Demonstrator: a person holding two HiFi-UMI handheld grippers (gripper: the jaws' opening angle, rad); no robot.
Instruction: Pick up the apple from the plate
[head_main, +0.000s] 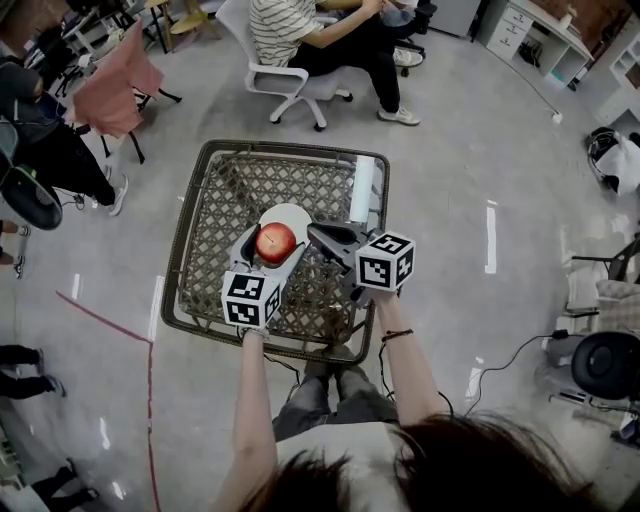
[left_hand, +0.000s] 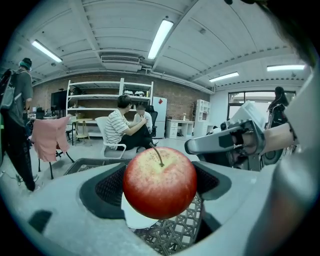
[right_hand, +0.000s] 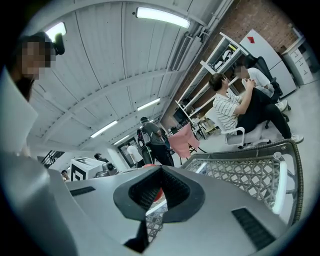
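A red apple is clamped between the two jaws of my left gripper. In the left gripper view the apple fills the gap between the pads, stem up. The white plate shows just under and behind it. In the head view the plate lies on the woven wicker table, mostly beyond the apple. My right gripper hovers just right of the apple with its jaws together and nothing in them. In its own view the right gripper shows a sliver of the red apple behind its pads.
A white roll lies along the table's right rim. Beyond the table a person sits on a white office chair. A chair draped with pink cloth stands at the far left. Cables run over the floor at the right.
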